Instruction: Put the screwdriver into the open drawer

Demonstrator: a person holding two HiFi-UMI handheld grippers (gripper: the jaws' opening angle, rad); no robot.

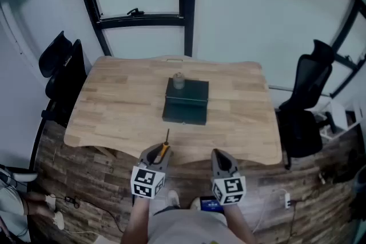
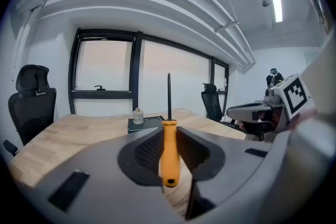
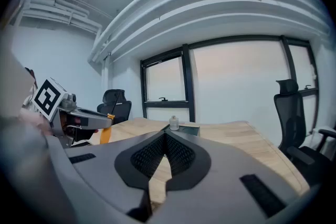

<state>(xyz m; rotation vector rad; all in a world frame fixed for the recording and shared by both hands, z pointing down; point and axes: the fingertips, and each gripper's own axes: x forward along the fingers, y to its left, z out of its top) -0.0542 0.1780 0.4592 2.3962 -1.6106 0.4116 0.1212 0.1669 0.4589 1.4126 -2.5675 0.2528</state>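
Observation:
A screwdriver (image 2: pixel 169 152) with an orange handle and thin dark shaft stands upright between the jaws of my left gripper (image 2: pixel 169 157), which is shut on its handle. In the head view the left gripper (image 1: pixel 158 155) hangs over the table's near edge with the screwdriver (image 1: pixel 164 149) pointing away toward a dark green drawer box (image 1: pixel 186 100) at the table's middle. Whether its drawer is open I cannot tell. My right gripper (image 1: pixel 222 162) is beside the left one, and its jaws (image 3: pixel 164 153) are shut with nothing in them.
A small glass jar (image 1: pixel 178 81) sits on top of the drawer box. The wooden table (image 1: pixel 114 106) has black office chairs to its left (image 1: pixel 62 68) and right (image 1: pixel 306 100). A window frame (image 1: pixel 143 19) stands behind.

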